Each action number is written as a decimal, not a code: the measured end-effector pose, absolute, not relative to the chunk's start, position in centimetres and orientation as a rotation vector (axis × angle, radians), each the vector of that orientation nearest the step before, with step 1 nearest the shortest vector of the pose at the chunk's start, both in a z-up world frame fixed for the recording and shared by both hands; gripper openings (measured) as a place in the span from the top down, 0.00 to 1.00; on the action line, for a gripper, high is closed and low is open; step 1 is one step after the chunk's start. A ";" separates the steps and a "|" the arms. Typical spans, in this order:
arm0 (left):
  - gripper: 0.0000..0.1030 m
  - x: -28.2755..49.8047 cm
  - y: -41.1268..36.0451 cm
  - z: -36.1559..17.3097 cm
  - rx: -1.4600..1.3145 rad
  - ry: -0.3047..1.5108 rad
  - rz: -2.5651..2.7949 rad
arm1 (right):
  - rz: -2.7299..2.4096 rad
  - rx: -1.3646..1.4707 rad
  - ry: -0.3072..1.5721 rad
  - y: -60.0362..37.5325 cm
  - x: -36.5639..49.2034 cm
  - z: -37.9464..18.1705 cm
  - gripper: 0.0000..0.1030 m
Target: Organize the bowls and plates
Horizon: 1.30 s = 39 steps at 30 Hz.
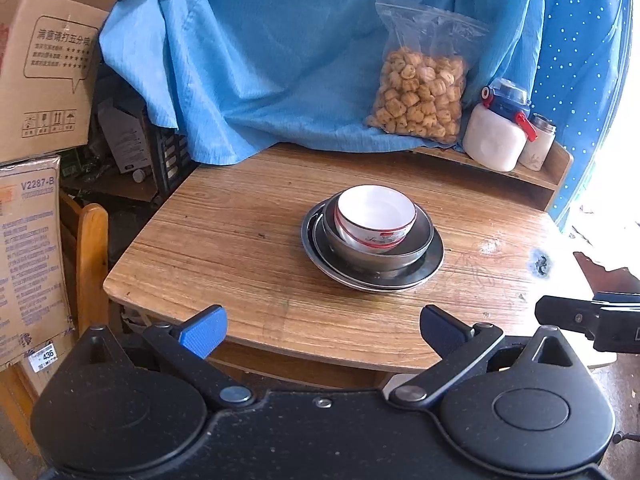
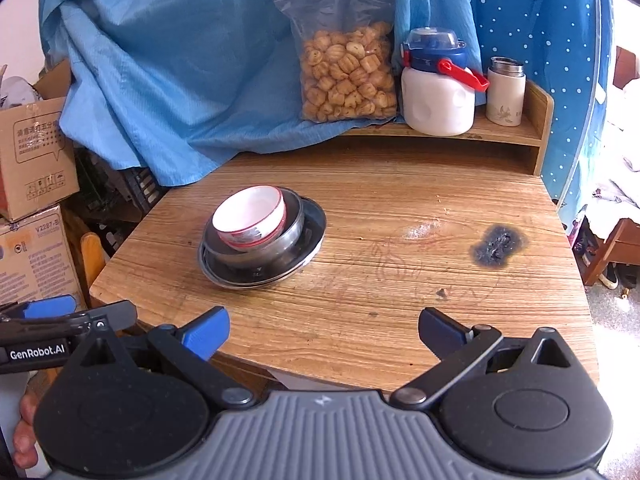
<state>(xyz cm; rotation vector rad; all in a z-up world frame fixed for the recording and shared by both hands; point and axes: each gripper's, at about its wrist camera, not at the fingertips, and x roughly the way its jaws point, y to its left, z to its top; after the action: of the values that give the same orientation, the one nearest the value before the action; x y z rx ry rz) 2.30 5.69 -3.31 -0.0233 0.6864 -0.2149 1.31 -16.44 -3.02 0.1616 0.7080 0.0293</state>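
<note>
A white bowl with a red rim band [image 1: 375, 216] [image 2: 251, 218] sits inside a steel bowl [image 1: 416, 244] [image 2: 294, 224], which sits on stacked steel plates [image 1: 430, 266] [image 2: 312, 236] on the wooden table [image 1: 240, 240] [image 2: 400, 260]. My left gripper [image 1: 322, 330] is open and empty at the table's near edge, short of the stack. My right gripper [image 2: 324, 330] is open and empty over the near edge, with the stack ahead to its left. Each gripper's side shows in the other's view, the right one [image 1: 592, 316] and the left one [image 2: 64, 316].
A raised wooden shelf [image 2: 500, 136] at the table's back holds a bag of snacks [image 1: 420, 96] [image 2: 346, 72], a white jug with a blue lid [image 1: 498, 136] [image 2: 438, 92] and a small flask [image 2: 505, 92]. Blue cloth [image 1: 260, 60] hangs behind. Cardboard boxes [image 1: 36, 92] and a chair [image 1: 90, 256] stand left. A burn mark [image 2: 498, 246] is on the table's right.
</note>
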 end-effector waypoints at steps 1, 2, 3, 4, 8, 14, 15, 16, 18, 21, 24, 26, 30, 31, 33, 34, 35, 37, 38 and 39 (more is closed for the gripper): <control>0.01 2.1 5.8 -3.3 -0.028 0.681 -0.215 | 0.031 0.159 0.706 -16.4 1.2 -3.0 0.00; 0.01 2.0 5.8 -3.2 -0.033 0.677 -0.215 | 0.032 0.157 0.703 -16.3 1.1 -2.9 0.00; 0.01 1.9 5.9 -3.2 -0.037 0.674 -0.215 | 0.032 0.157 0.699 -16.3 1.0 -2.9 0.00; 0.01 1.8 6.0 -3.2 -0.038 0.672 -0.216 | 0.031 0.159 0.696 -16.4 1.0 -2.9 0.00; 0.01 1.7 6.1 -3.5 -0.035 0.666 -0.210 | 0.017 0.165 0.691 -16.8 0.8 -3.0 0.00; 0.01 1.7 5.8 -4.0 -0.008 0.674 -0.215 | 0.010 0.161 0.690 -17.1 0.8 -3.1 0.00; 0.01 1.6 5.8 -4.1 -0.008 0.674 -0.214 | 0.011 0.158 0.689 -17.1 0.7 -3.1 0.00; 0.01 1.7 5.8 -4.1 -0.008 0.674 -0.215 | 0.012 0.156 0.689 -17.1 0.7 -3.2 0.00; 0.01 1.7 5.7 -4.2 -0.003 0.675 -0.215 | 0.013 0.153 0.693 -17.0 0.7 -3.2 0.00; 0.01 1.7 5.4 -4.3 0.013 0.677 -0.218 | 0.016 0.151 0.704 -17.0 0.9 -3.4 0.00; 0.01 1.7 5.2 -4.5 0.019 0.682 -0.218 | 0.019 0.147 0.710 -17.1 1.0 -3.7 0.00; 0.01 1.8 5.1 -4.6 0.015 0.686 -0.213 | 0.017 0.150 0.719 -17.3 1.2 -4.0 0.00; 0.01 1.8 5.1 -4.7 0.008 0.684 -0.217 | 0.016 0.159 0.734 -17.6 1.5 -4.4 0.00; 0.01 1.9 5.1 -4.7 0.010 0.687 -0.214 | 0.017 0.161 0.732 -17.6 1.5 -4.4 0.00; 0.01 2.2 5.0 -4.9 0.012 0.696 -0.211 | 0.020 0.159 0.732 -17.7 1.6 -4.6 0.00; 0.01 2.3 5.0 -5.0 0.010 0.698 -0.209 | 0.022 0.158 0.734 -17.8 1.7 -4.7 0.00; 0.01 2.4 5.0 -5.2 0.009 0.701 -0.205 | 0.025 0.156 0.736 -17.8 1.7 -4.8 0.00; 0.01 2.6 4.8 -5.5 0.016 0.708 -0.202 | 0.027 0.152 0.740 -17.8 1.8 -5.1 0.00; 0.01 2.7 4.7 -5.6 0.020 0.713 -0.201 | 0.027 0.152 0.743 -17.8 1.9 -5.2 0.00; 0.01 2.8 4.6 -5.8 0.025 0.717 -0.199 | 0.028 0.153 0.743 -17.9 1.9 -5.2 0.00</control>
<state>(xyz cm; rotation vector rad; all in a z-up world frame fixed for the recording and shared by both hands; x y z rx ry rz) 2.79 4.60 -5.78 0.0246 0.7167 -0.1987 1.92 -17.90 -5.20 0.1532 0.7435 0.0277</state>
